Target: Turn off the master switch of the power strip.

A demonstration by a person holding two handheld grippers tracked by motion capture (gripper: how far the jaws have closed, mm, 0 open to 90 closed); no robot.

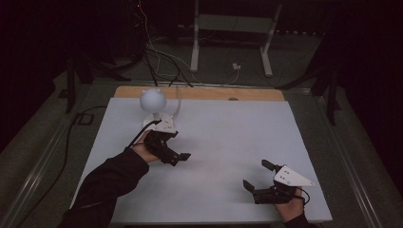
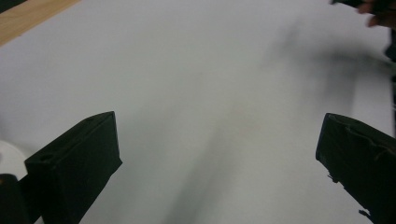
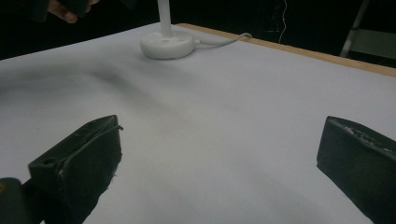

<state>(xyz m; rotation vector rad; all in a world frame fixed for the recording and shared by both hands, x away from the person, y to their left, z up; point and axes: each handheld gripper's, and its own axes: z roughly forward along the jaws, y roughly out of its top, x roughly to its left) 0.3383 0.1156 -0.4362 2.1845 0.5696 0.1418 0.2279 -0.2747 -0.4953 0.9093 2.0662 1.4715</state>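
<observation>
A small white lamp with a round, cat-eared head stands at the back left of the white tabletop. Its round base and white cable show in the right gripper view. My left gripper hovers just in front of the lamp, its jaws wide apart over bare tabletop. A sliver of the white base shows beside its left jaw. My right gripper rests near the front right edge, open, with nothing between its jaws.
A wooden strip runs along the table's far edge. Behind it on the floor stand a white frame and loose cables. Dark stands flank the table left and right. The other hand shows far off in the left gripper view.
</observation>
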